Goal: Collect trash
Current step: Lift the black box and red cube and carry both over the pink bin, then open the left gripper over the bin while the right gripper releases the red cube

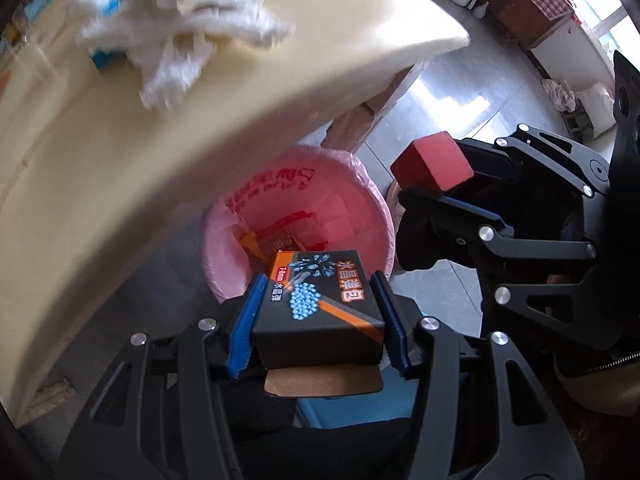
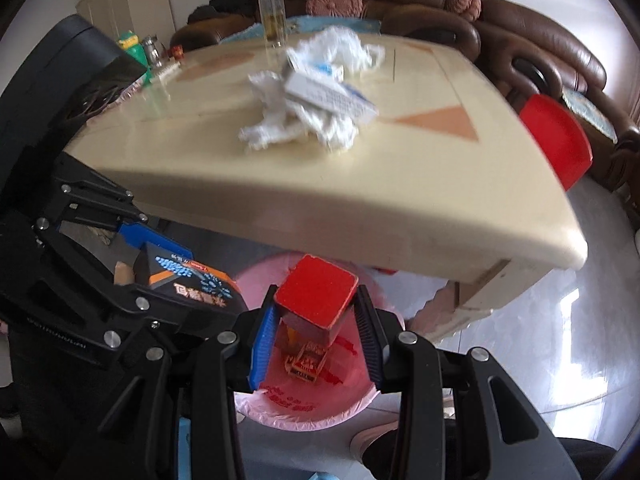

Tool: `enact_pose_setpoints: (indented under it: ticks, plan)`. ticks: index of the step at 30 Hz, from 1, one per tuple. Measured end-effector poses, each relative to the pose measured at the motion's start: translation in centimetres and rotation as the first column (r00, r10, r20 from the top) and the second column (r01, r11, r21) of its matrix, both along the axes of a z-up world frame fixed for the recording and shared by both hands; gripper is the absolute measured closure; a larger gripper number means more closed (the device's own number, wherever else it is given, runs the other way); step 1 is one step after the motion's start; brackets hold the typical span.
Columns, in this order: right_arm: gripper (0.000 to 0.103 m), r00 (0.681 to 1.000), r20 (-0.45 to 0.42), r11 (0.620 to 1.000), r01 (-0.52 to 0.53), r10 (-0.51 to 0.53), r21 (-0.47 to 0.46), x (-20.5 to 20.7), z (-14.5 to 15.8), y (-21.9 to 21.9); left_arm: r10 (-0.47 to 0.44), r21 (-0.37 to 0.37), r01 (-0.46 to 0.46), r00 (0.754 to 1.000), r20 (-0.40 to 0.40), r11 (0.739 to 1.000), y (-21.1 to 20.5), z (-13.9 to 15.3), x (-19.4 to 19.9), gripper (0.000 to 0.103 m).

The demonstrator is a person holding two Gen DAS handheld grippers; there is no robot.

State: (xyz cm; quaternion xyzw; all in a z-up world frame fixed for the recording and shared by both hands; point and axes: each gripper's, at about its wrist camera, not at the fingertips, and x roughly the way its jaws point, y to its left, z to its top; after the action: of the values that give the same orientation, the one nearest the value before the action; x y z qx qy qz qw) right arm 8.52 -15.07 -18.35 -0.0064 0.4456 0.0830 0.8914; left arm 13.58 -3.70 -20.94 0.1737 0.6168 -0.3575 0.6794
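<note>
Left claw clamped on black box; right claw clamped on red box. Both over pink-lined bin, near surface edge. Tissues on surface.

The table was cream with orange-pink triangles. On it lay white crumpled tissue and a white carton with blue edging and grey print. The bin below wore a pink liner printed with red lettering. The left gripper was black with blue pads and carried a black box patterned with orange bands, pale-blue dots and orange characters. The right gripper, likewise black and blue, carried a red box. The sofa was brown; the stool was red.
</note>
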Motion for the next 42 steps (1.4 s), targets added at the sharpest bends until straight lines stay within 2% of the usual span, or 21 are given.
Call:
enact_pose_setpoints:
  ticks: [6, 12, 18, 24, 30, 42]
  plan:
    - [0.066, 0.998, -0.069, 1.000, 0.003, -0.003, 0.008, 1.0, -3.2, -0.6, 0.037, 0.013, -0.036, 0.997, -0.074, 0.999, -0.4, -3.9, 0.0, 0.050]
    - [0.066, 0.990, -0.140, 1.000, -0.008, 0.010, 0.016, 2.2, -6.2, -0.9, 0.042, 0.085, -0.033, 0.994, -0.106, 0.996, -1.0, -7.3, 0.0, 0.050]
    - [0.066, 0.980, -0.201, 1.000, -0.013, 0.016, 0.015, 3.2, -8.9, -1.0, 0.088, 0.112, -0.071, 0.983, -0.160, 0.991, -0.3, -10.0, 1.1, 0.050]
    - [0.066, 0.962, -0.270, 0.999, -0.030, 0.038, 0.035, 3.9, -11.1, -0.9, 0.089, 0.111, -0.069, 0.979, -0.182, 0.991, -0.5, -11.7, 1.5, 0.050]
    - [0.066, 0.951, -0.301, 0.998, -0.065, 0.068, 0.021, 4.6, -12.8, -0.4, 0.066, 0.113, -0.045, 0.979, -0.193, 0.993, -1.1, -12.5, 1.5, 0.050]
    - [0.065, 0.942, -0.322, 0.996, -0.086, 0.090, 0.025, 5.0, -13.7, 0.2, 0.058, 0.153, -0.023, 0.972, -0.228, 0.988, -1.6, -14.4, 1.6, 0.050]
